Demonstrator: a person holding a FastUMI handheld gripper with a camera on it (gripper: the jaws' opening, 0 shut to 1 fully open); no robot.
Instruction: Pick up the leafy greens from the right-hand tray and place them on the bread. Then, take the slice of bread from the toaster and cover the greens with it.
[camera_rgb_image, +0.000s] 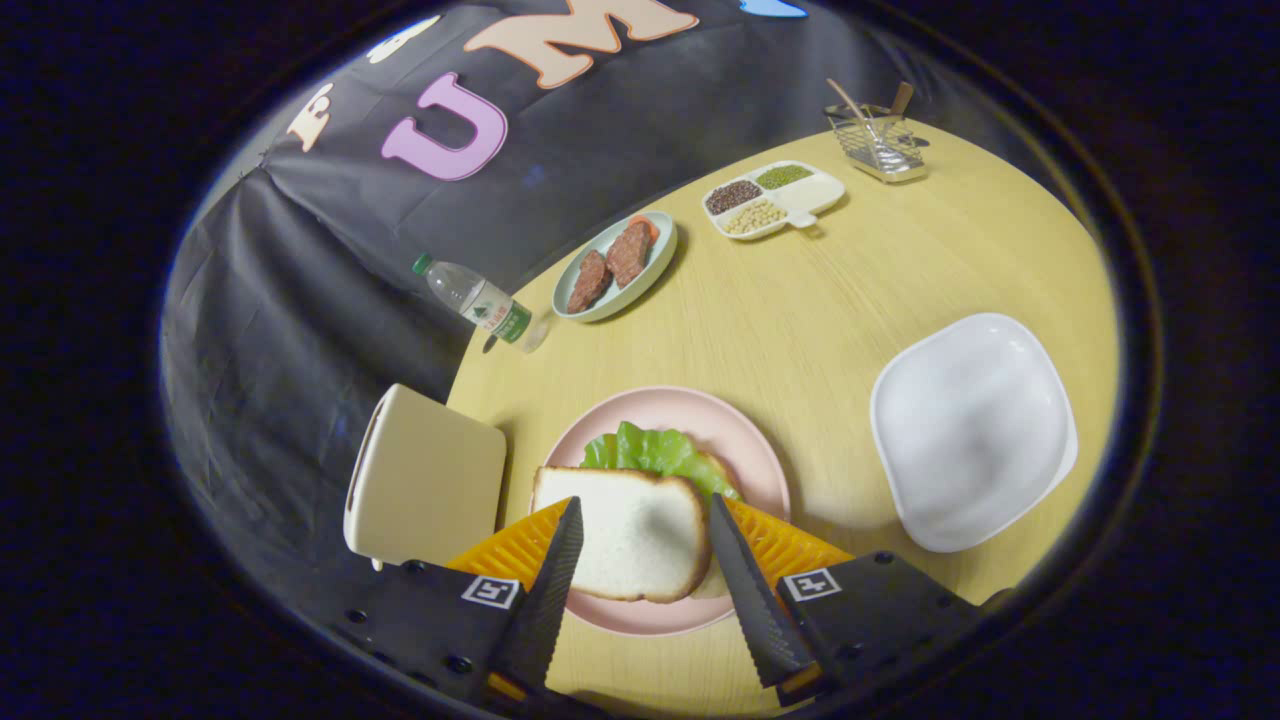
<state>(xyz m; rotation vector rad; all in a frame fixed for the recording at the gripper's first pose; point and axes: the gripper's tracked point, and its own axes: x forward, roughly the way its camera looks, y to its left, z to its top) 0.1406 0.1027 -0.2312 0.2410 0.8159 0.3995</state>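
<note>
- The gripper (640, 560) has its fingers spread apart on both sides of the bread slice (625, 535); whether they press on it, I cannot tell.
- Risk: if the slice sticks to a finger, it may slide off the leafy greens (655, 452).
- The slice lies between the fingers on the pink plate (740, 430); the greens show just beyond.
- The toaster (425, 480) stands beside the plate.

The gripper (640, 520) has two long, thin fingers (548, 590) that come to a point, and each one has a bumpy, saw-like edge. Behind each finger sits a ridged plate (515, 550) with many little lines on it. Each side has a dark, boxy block (425, 615) with small round screws and a little square sticker (491, 591) with a black-and-white pattern.
</note>
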